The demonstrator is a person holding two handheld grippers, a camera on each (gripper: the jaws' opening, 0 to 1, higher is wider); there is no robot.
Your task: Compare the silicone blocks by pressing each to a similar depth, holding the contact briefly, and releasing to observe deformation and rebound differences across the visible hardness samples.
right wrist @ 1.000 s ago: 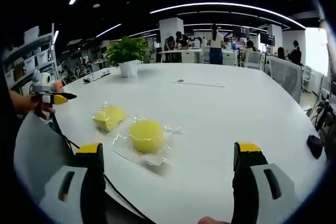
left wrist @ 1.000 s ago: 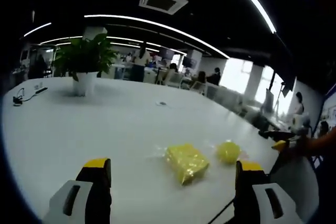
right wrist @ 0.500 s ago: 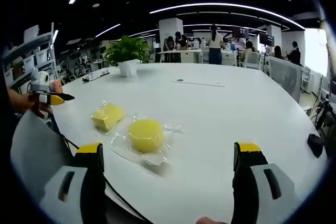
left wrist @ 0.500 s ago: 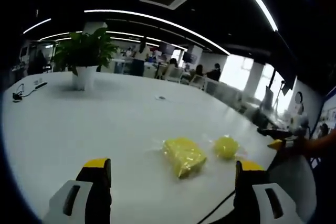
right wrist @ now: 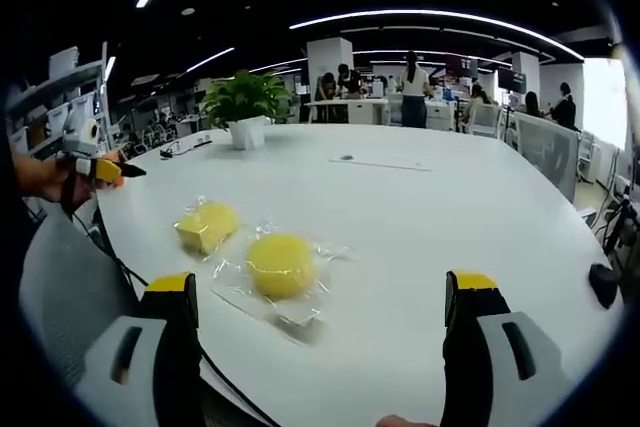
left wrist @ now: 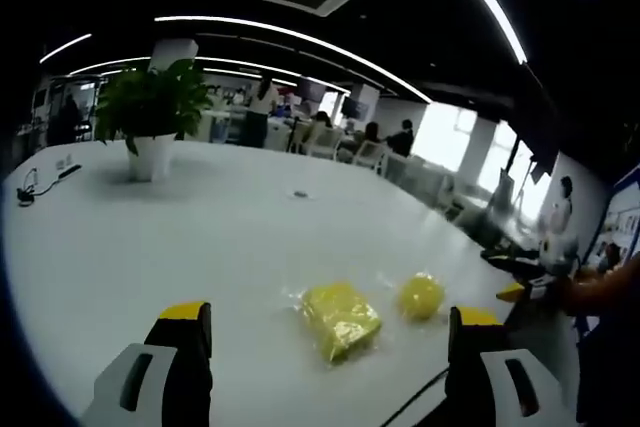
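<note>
Two yellow silicone blocks (right wrist: 207,226) (right wrist: 280,265) in clear wrappers, no legible labels.

Left gripper view is soft: the yellow rectangular silicone block (left wrist: 340,318) in clear wrap blurs, its plastic edges barely readable.

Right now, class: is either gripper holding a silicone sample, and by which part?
Nothing is held. Both the left gripper and right gripper are open, clear of the square block and round block.

Dim, soft pics w/ glaring ceiling strips.
</note>
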